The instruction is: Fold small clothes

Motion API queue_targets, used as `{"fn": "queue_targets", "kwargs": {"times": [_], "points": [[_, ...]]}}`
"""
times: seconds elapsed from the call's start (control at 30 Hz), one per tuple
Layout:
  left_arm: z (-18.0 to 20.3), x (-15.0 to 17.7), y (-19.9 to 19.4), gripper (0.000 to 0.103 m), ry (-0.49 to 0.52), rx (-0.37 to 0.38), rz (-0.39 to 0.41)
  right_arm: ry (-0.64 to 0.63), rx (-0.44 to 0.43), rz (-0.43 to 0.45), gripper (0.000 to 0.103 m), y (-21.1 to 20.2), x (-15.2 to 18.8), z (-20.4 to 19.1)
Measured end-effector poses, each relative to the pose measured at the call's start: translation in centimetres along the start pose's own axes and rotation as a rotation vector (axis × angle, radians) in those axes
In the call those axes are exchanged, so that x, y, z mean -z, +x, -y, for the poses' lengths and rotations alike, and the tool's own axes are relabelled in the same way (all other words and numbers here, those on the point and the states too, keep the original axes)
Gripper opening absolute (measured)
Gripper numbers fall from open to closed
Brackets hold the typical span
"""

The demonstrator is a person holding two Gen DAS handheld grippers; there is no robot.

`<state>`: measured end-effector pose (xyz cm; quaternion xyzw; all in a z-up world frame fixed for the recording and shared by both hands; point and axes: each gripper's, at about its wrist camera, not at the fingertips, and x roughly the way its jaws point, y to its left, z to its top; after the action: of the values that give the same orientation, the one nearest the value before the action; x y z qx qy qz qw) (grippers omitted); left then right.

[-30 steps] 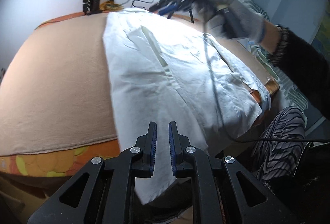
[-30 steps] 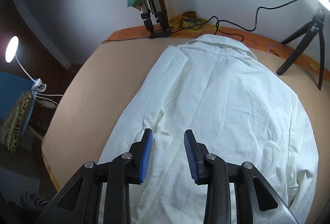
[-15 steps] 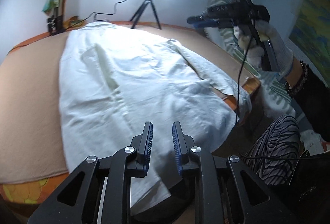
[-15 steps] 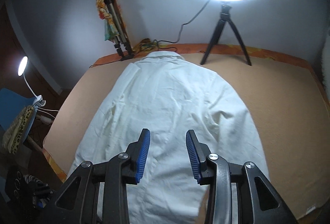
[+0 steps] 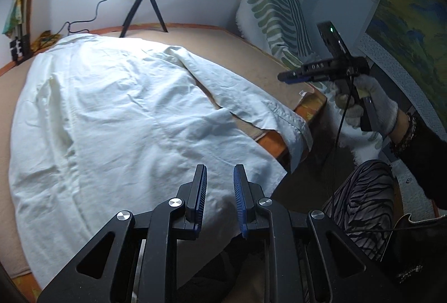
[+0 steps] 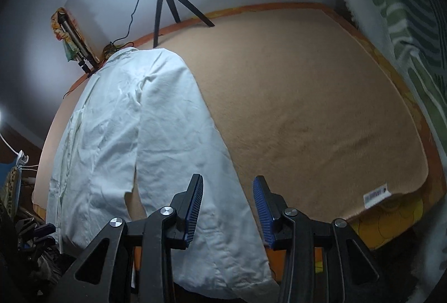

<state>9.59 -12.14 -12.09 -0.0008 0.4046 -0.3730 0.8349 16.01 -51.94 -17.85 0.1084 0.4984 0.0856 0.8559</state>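
A white long-sleeved shirt (image 5: 111,113) lies spread flat on the tan blanket (image 5: 251,51), collar at the far end. One sleeve (image 5: 251,99) runs out to the right, its cuff hanging over the front edge. My left gripper (image 5: 220,177) is open and empty above the shirt's hem. In the right wrist view the shirt (image 6: 125,129) lies to the left and the sleeve (image 6: 218,205) runs down under my right gripper (image 6: 227,191), which is open and empty just above the cuff end. The right gripper also shows in the left wrist view (image 5: 287,76), held off the bed's right corner.
A ring light on a black tripod (image 5: 145,4) stands at the far edge, its cable trailing left. A green-striped pillow (image 5: 276,15) leans at the right. A clamp stand with colourful cloth (image 6: 75,46) is at the far left. The bed's orange edge (image 6: 391,219) is near.
Both grippers have swung right. The right gripper has left the shirt's body for the sleeve cuff at the bed's corner. The left gripper's jaws have opened a little wider.
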Motion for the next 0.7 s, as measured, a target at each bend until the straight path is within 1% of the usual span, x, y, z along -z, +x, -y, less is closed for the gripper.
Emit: {"fn": "queue_targets", "kwargs": {"times": [0.07, 0.13, 0.17, 0.3, 0.43, 0.47, 0.5, 0.67, 0.7], "points": [[0.2, -0.2, 0.6, 0.018, -0.005, 0.008, -0.012, 0.017, -0.036, -0.032, 0.04, 0.7, 1.0, 1.1], [0.4, -0.4, 1.1, 0.028, -0.017, 0.013, -0.022, 0.011, -0.037, -0.057, 0.04, 1.3, 1.8, 1.5], [0.4, -0.5, 1.3, 0.029, -0.023, 0.015, -0.024, 0.007, -0.035, -0.066, 0.04, 1.6, 2.1, 1.7], [0.8, -0.8, 1.6, 0.029, -0.024, 0.011, -0.026, 0.008, -0.071, -0.095, 0.041, 2.3, 3.3, 2.5], [0.9, -0.7, 1.7, 0.029, -0.036, 0.006, -0.024, -0.017, -0.063, -0.093, 0.039, 2.3, 3.9, 2.7], [0.8, -0.7, 1.7, 0.029, -0.039, 0.004, -0.024, -0.017, -0.063, -0.095, 0.037, 2.3, 4.0, 2.7], [0.8, -0.7, 1.7, 0.029, -0.04, 0.002, -0.024, -0.019, -0.07, -0.095, 0.029, 2.3, 4.1, 2.7], [0.8, -0.6, 1.4, 0.029, -0.044, -0.003, -0.012, -0.036, -0.097, -0.11, 0.001, 2.2, 4.9, 1.9], [0.8, -0.6, 1.3, 0.029, -0.046, -0.003, -0.008, -0.03, -0.098, -0.106, 0.0, 2.1, 4.9, 1.8]]}}
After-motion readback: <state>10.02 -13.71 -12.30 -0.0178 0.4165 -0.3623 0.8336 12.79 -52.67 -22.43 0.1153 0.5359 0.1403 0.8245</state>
